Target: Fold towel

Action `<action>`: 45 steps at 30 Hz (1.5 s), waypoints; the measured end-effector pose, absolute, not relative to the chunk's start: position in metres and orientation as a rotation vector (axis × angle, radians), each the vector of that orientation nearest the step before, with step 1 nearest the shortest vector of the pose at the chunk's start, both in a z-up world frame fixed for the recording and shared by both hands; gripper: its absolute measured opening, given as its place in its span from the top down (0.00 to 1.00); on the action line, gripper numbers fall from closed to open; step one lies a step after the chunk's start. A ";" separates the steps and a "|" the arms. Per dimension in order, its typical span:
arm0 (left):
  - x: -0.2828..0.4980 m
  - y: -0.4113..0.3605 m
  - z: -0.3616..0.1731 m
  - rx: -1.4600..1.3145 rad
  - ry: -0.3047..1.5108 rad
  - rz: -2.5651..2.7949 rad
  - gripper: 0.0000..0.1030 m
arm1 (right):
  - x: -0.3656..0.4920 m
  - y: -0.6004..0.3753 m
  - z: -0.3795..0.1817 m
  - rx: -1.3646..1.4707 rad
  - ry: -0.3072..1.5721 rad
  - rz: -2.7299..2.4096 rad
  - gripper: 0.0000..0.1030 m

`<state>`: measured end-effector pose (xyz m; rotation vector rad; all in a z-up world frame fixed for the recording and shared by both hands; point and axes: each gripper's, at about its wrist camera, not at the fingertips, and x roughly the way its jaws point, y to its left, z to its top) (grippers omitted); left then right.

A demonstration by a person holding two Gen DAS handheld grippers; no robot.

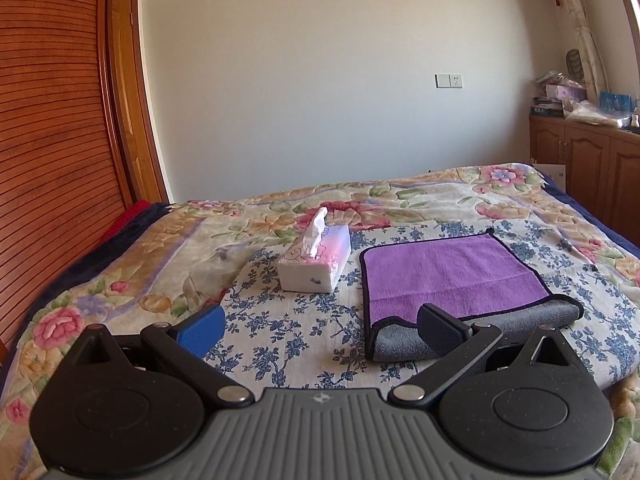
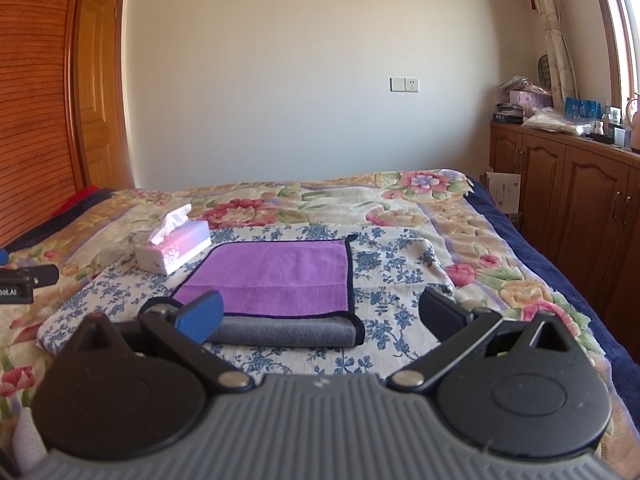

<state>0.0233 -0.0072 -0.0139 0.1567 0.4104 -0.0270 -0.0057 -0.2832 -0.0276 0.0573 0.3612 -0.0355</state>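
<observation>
Both grippers sit lowest and closest in their own views, jaws spread wide with nothing between them: the left gripper [image 1: 320, 326] hovers over the blue-flowered cloth [image 1: 304, 320] just left of the towel's near corner, and the right gripper [image 2: 320, 312] faces the towel's near edge head-on.

Ahead of them the purple towel [image 1: 452, 276] lies flat on that cloth, black-trimmed. Its near edge is turned up onto itself, showing a grey underside as a band [image 2: 288, 330] across the front. That looks like a first partial fold, or merely a flipped hem; I cannot tell which. Either way the bulk of the folding seems left to do, since most of the purple face lies open in a single layer.

Just beside the towel's far left corner stands a tissue box [image 1: 316, 260], apart from it. Everything rests on a floral bedspread [image 1: 400, 196], with wooden cabinets [image 2: 560, 200] along the right wall.
</observation>
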 end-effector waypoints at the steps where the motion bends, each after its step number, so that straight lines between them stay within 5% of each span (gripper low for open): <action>1: 0.024 -0.008 -0.015 0.157 0.415 -0.031 0.00 | -0.004 -0.283 -0.028 0.058 0.364 -0.035 0.00; 45: 0.110 -0.025 -0.042 0.174 0.532 -0.100 0.00 | 0.063 -0.291 -0.046 0.059 0.458 0.035 0.00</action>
